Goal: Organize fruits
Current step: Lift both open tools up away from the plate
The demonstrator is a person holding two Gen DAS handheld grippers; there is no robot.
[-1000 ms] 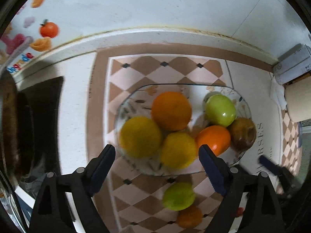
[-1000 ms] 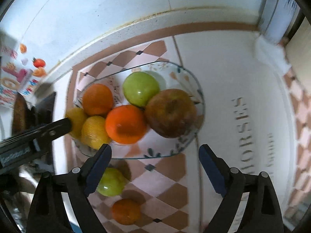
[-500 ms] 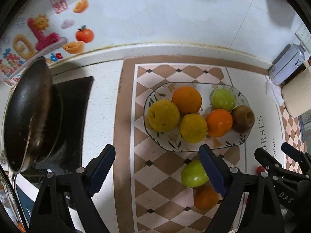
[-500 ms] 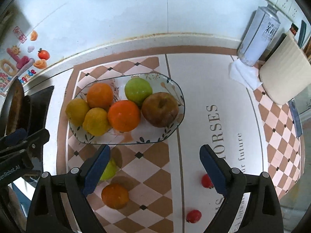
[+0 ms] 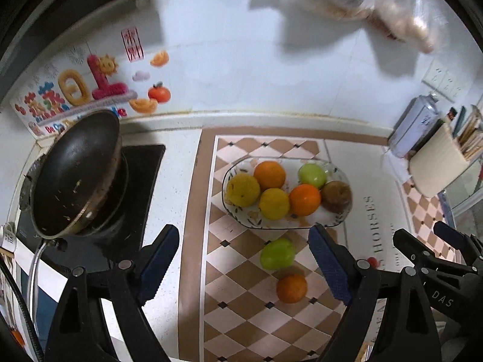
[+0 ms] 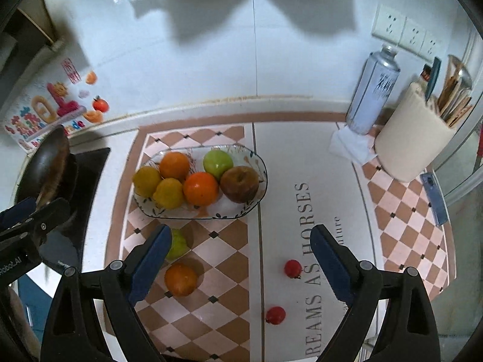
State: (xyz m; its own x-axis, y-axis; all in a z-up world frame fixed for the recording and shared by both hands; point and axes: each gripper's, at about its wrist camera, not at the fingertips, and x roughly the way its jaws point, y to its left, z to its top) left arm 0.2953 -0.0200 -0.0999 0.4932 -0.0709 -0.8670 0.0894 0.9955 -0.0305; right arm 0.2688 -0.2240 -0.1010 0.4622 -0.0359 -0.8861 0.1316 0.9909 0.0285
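Left gripper and right gripper: fingers spread wide, nothing held. Oval glass dish on checkered desk mat carries six fruits. Loose green apple and orange just beside it; two small red fruits farther right.

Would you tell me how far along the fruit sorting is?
Six fruits already sit in the glass dish. Nothing is in hand: left gripper and right gripper are open and empty. Left: a green apple, an orange and two small red fruits on the mat.
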